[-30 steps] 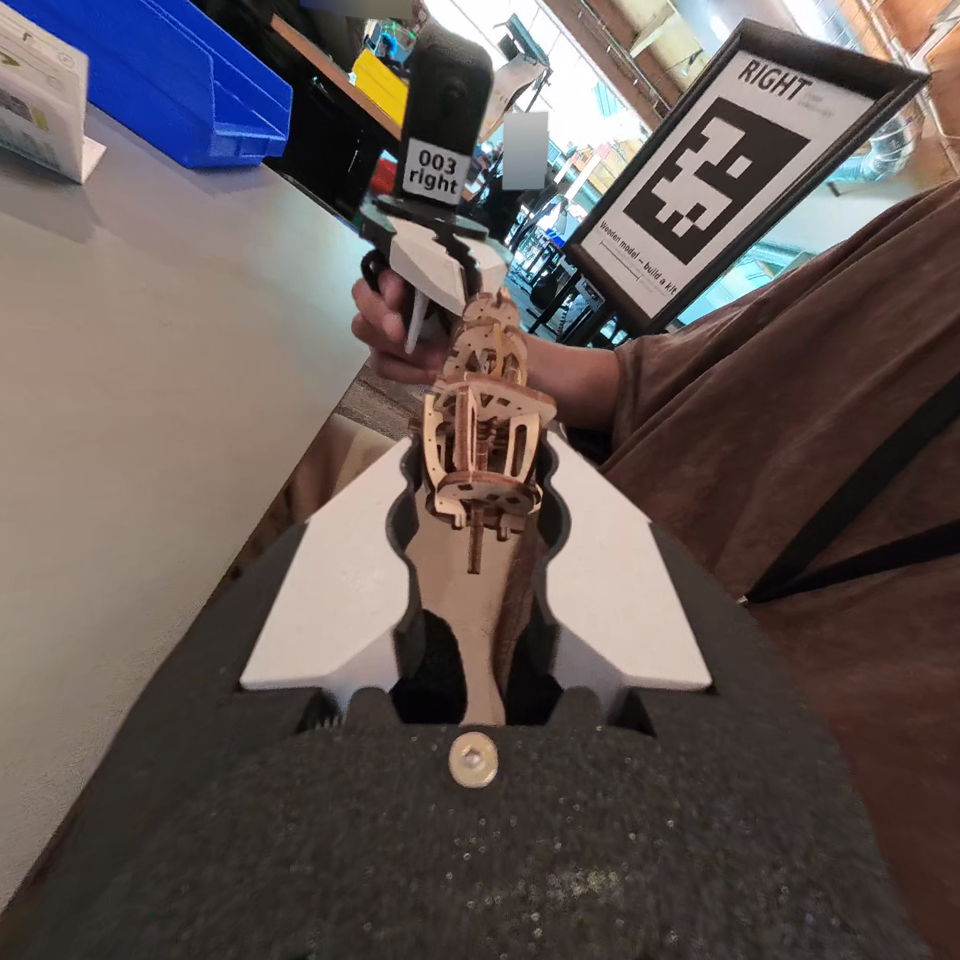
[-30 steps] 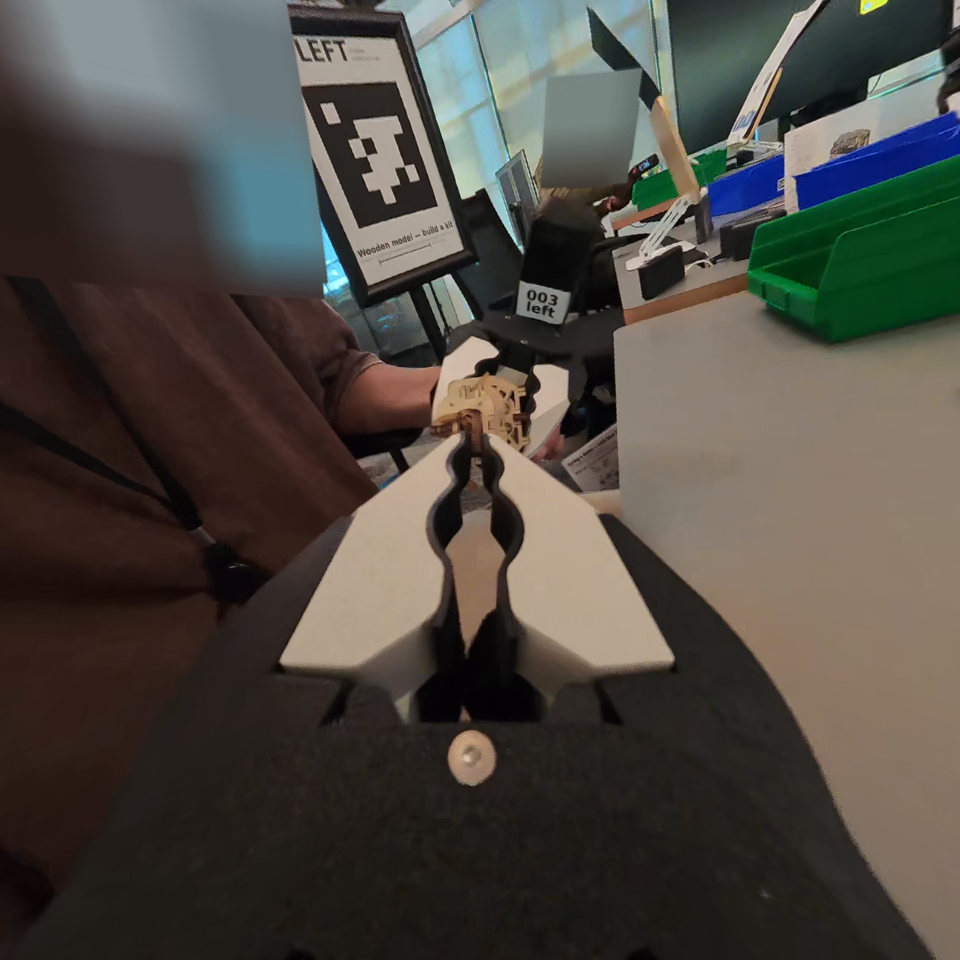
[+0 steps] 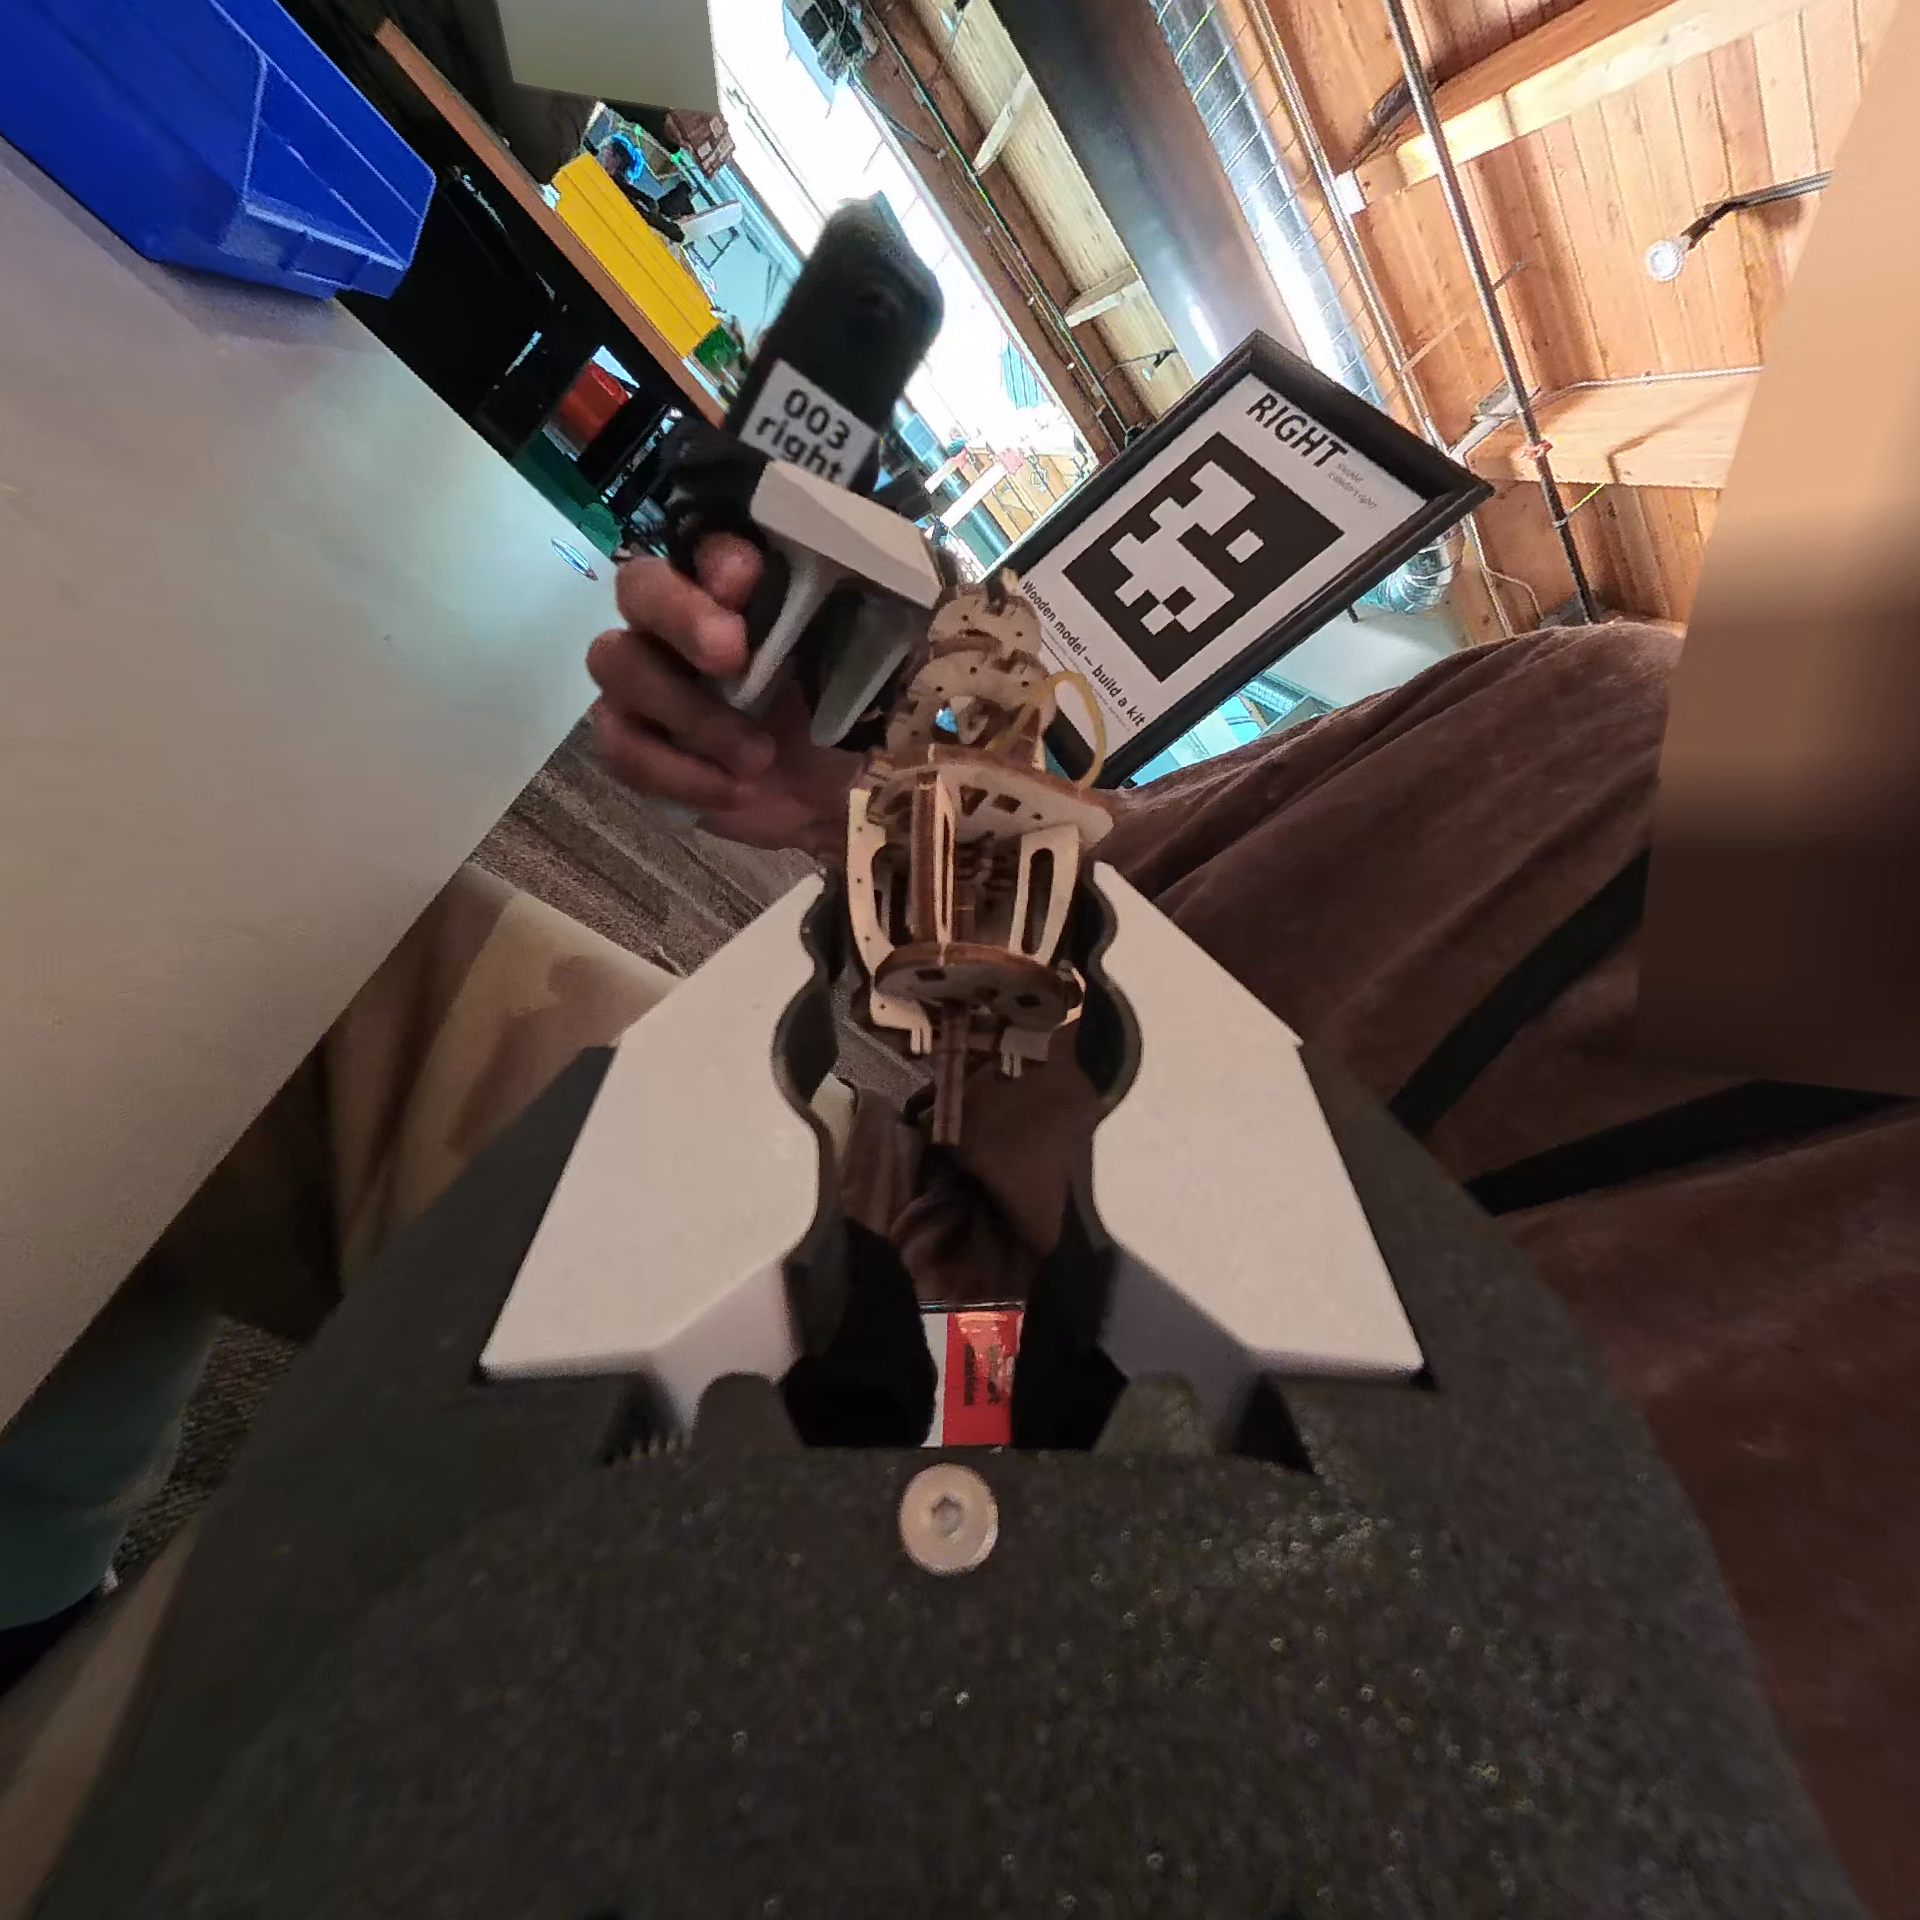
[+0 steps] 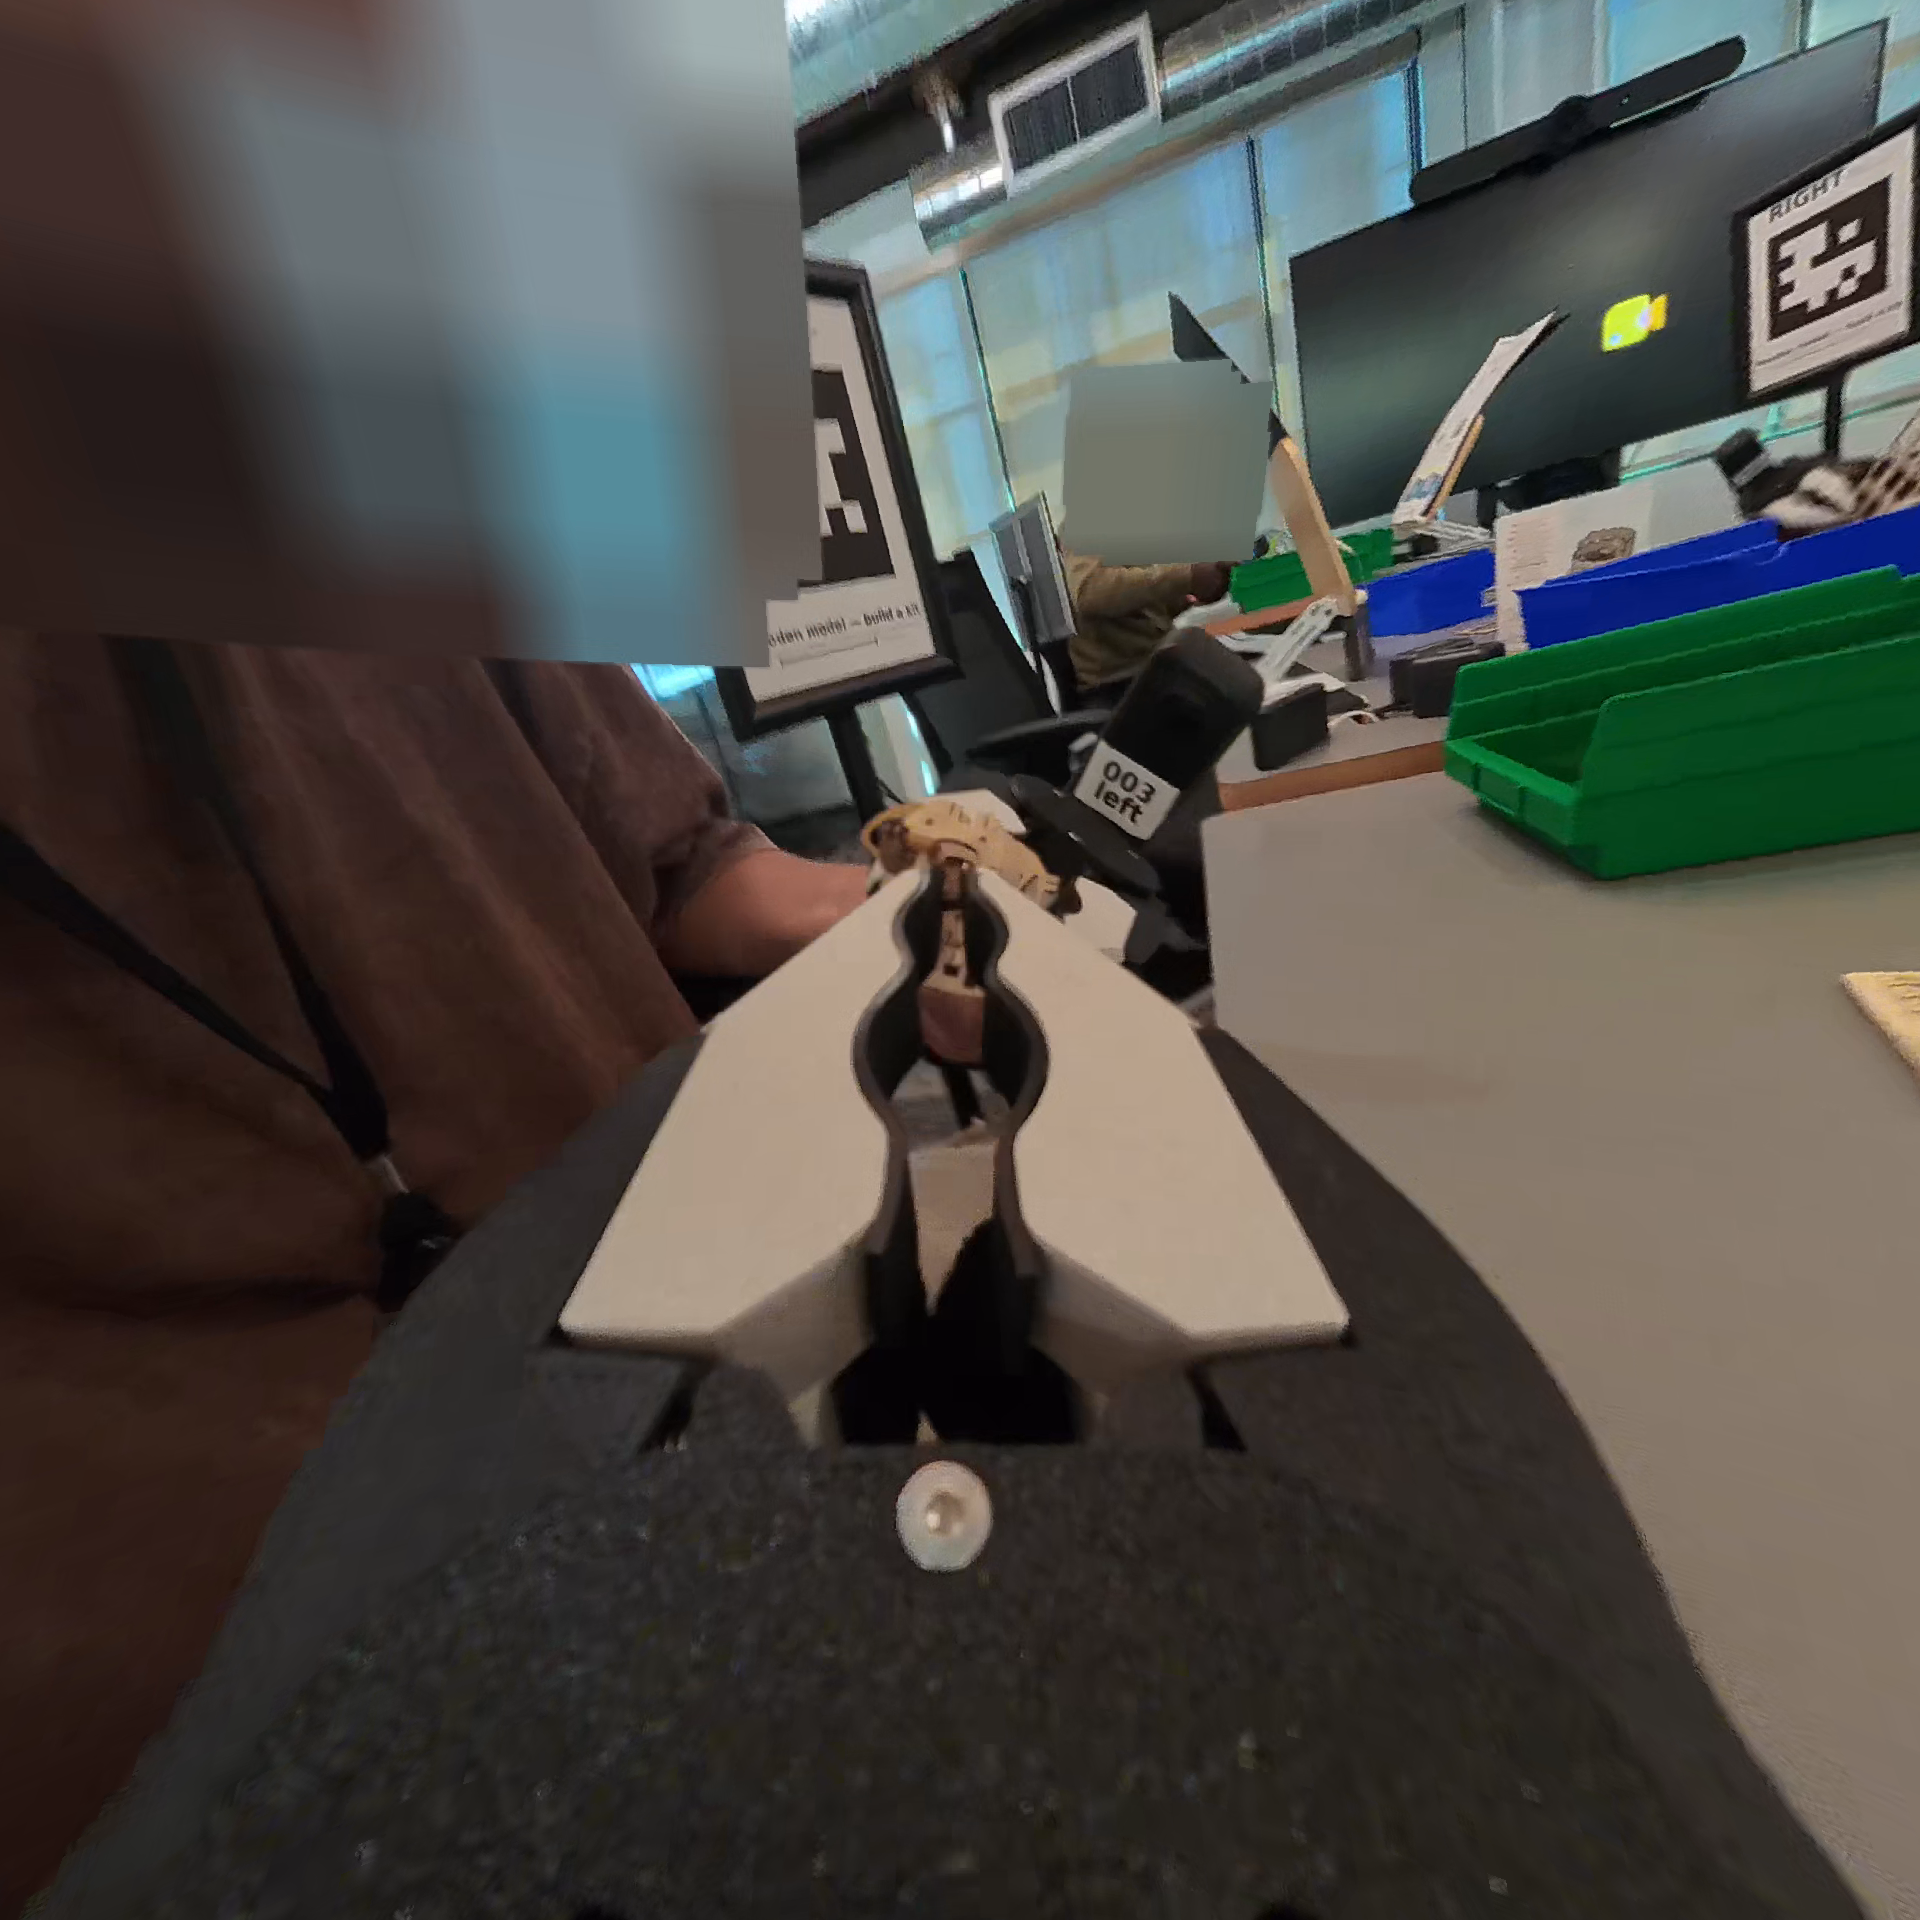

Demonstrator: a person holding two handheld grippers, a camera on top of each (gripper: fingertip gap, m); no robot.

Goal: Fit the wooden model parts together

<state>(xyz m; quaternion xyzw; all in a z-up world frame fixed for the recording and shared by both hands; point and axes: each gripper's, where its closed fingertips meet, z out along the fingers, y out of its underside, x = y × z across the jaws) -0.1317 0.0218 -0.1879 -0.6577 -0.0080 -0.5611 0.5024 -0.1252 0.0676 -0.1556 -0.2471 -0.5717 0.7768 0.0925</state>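
With my left gripper (image 3: 961, 914) clamped round the pale laser-cut wooden model assembly (image 3: 966, 883), I'd steady it while my right gripper (image 4: 948, 883), nearly closed on its far end, presses squarely.

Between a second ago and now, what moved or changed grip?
The right claw has tilted sideways against the top of the wooden model, and both are now raised away from the table. The left claw still clamps the model's base.
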